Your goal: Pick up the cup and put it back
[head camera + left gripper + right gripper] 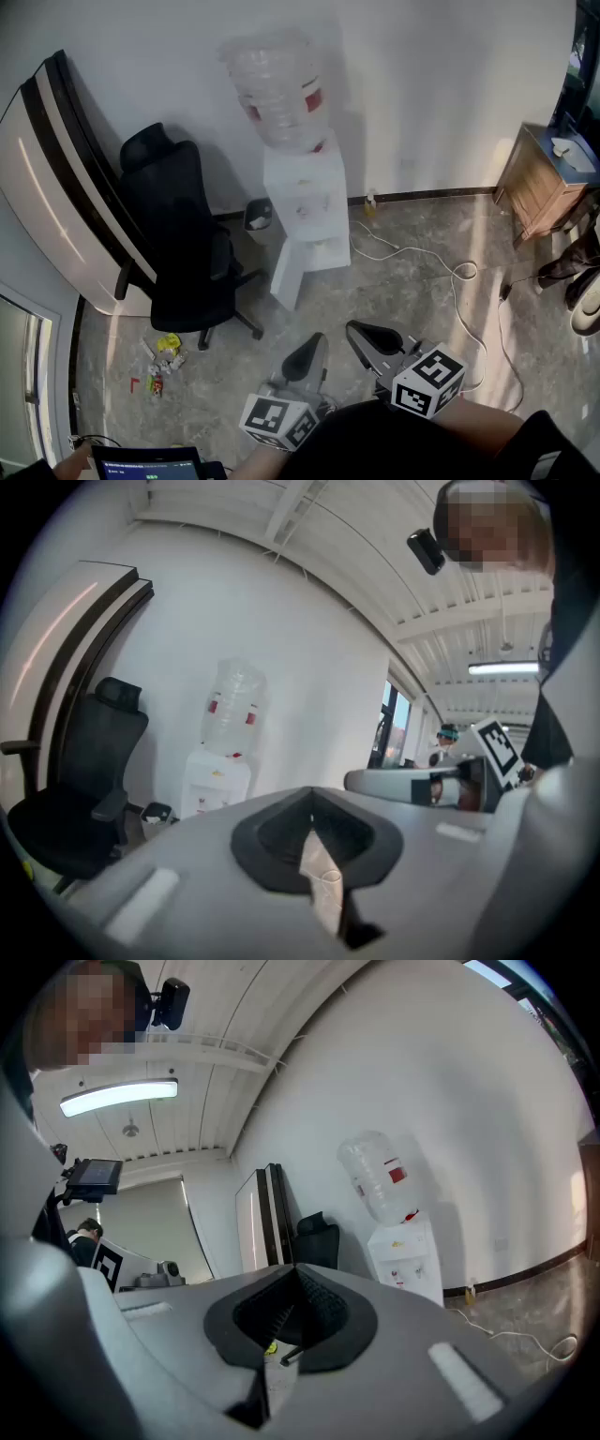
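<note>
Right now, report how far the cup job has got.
Done: nothing that shows; no cup can be made out in any view. In hand: nothing. The left gripper and the right gripper are both shut and empty, held about level and facing the water dispenser. Left: the whole job, which means finding the cup, picking it up and putting it back.

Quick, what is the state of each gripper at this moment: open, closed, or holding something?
Left gripper: closed, jaws together, holding nothing.
Right gripper: closed, jaws together, holding nothing.
</note>
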The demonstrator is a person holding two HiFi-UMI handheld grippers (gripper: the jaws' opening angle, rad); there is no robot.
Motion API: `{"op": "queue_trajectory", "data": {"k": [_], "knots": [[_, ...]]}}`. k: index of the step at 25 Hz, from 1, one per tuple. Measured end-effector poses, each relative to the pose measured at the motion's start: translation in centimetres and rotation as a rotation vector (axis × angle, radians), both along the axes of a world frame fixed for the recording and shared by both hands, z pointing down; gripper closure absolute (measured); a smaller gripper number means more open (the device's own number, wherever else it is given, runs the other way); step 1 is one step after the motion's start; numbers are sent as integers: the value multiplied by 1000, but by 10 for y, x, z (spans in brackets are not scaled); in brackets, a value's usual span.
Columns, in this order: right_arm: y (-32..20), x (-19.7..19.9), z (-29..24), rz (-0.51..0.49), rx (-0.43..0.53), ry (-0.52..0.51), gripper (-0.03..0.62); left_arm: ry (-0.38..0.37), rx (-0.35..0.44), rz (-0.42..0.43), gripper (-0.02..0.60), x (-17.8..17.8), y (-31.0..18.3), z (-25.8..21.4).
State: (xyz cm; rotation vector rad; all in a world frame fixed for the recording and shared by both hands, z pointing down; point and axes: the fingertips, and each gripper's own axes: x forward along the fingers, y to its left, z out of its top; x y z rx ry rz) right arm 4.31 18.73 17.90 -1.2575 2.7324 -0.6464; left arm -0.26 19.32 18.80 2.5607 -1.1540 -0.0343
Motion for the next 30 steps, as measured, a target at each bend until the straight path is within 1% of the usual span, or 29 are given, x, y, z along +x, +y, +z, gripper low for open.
{"op": "queue_trajectory", "data": {"k": [10,21,25,30], "knots": [[-4,0,-2,4,5,-3,586,-12,-19,-10,578,0,-6,-5],[-8,5,1,-2,-4,-7,586,-1,-23,-11,579,3,-8,2],[-8,14,5,-8,-12,-4,586,5,-29,-12,578,14,-8,8],[-12,39,8,-25,-15,-8,586,6,-42,-20,579,41,-12,14]]}}
